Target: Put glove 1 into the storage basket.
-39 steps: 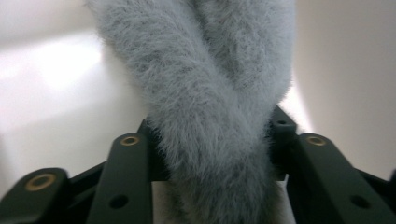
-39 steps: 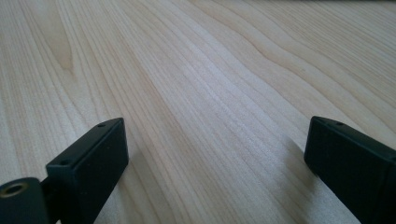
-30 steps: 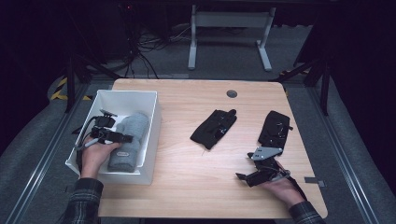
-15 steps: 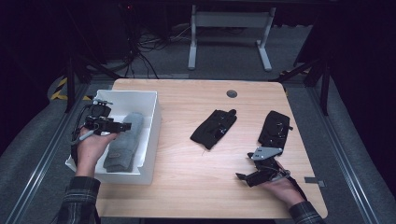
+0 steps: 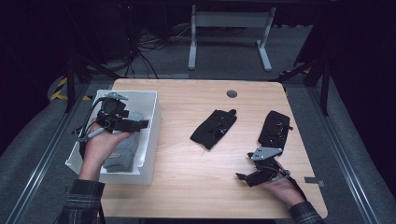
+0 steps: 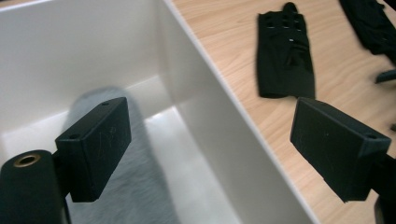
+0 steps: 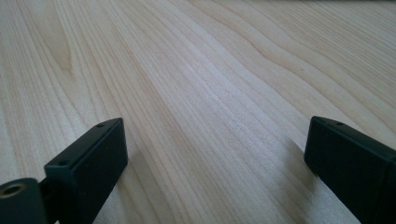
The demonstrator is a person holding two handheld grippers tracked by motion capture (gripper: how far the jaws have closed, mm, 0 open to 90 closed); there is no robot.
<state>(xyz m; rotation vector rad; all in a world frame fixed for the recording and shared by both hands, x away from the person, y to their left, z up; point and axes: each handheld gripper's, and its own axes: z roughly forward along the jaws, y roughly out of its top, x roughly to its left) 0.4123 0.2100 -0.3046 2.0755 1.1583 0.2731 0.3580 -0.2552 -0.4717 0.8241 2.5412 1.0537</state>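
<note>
- A wooden counter (image 5: 187,177) carries a white bin (image 5: 152,112) along its left edge, with a grey sock (image 5: 122,151) lying on the bin's floor.
- The left gripper (image 5: 140,124) is held in the person's left hand (image 5: 100,142) above the bin, over its middle, pointing toward the counter's right side.
- In the left gripper view its fingers (image 6: 93,147) are spread wide with nothing between them; one finger sits over the grey sock (image 6: 135,186), the other over the bare wood just past the bin's right wall (image 6: 224,116).
- A black glove (image 5: 214,128) lies flat near the middle of the counter, well apart from the bin.
- A second black glove (image 5: 274,127) lies toward the right edge, just beyond the right gripper.
- The right gripper (image 5: 245,177) rests low at the counter's near right corner, held in the right hand (image 5: 280,184), with a grey plate on top.
- In the right gripper view its fingers (image 7: 91,163) are spread wide and hold nothing, with bare wood (image 7: 210,93) between them.
- A small dark round cap (image 5: 231,93) sits in the wood near the far edge.
</note>
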